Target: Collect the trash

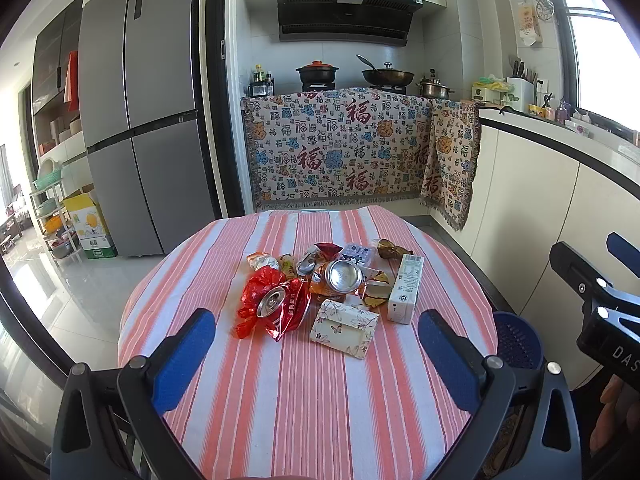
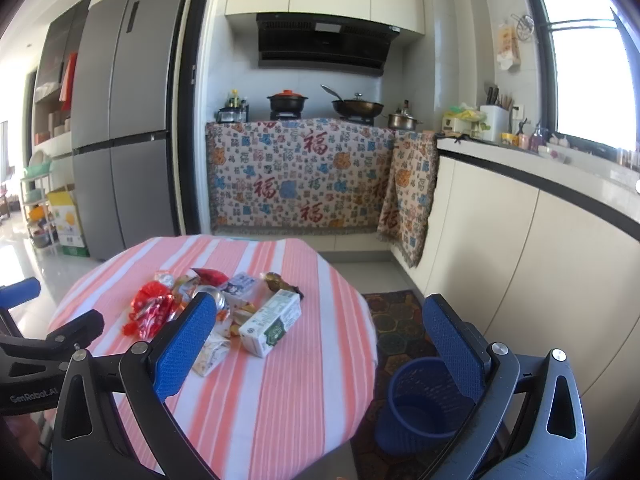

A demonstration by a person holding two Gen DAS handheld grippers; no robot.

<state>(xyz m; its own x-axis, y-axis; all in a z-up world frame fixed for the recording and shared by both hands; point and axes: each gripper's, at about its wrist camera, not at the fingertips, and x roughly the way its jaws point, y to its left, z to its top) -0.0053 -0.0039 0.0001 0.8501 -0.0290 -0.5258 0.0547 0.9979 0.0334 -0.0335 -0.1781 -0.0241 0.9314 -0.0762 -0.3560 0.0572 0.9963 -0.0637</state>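
Trash (image 1: 332, 284) heaped mid-bench (image 1: 304, 400), cans, wrappers, cartons touching, so within 1 reach. Blue bin (image 2: 420, 404) on floor beside bench, ready for drops. Left gripper (image 1: 316, 344), right gripper (image 2: 320, 344): jaws wide apart, empty, hovering short of pile, likely pre-grasp.

Home kitchen, tall grey fridge (image 1: 136, 120), range hood (image 1: 344, 16) over stove, pots (image 1: 317, 73), counter (image 2: 540, 168) under window

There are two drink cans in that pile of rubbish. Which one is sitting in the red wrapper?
The nearer, left-hand can, its pull-tab top facing the camera, nestled in crinkled red plastic. The other can shows its plain silver base and lies on orange wrappers farther back.
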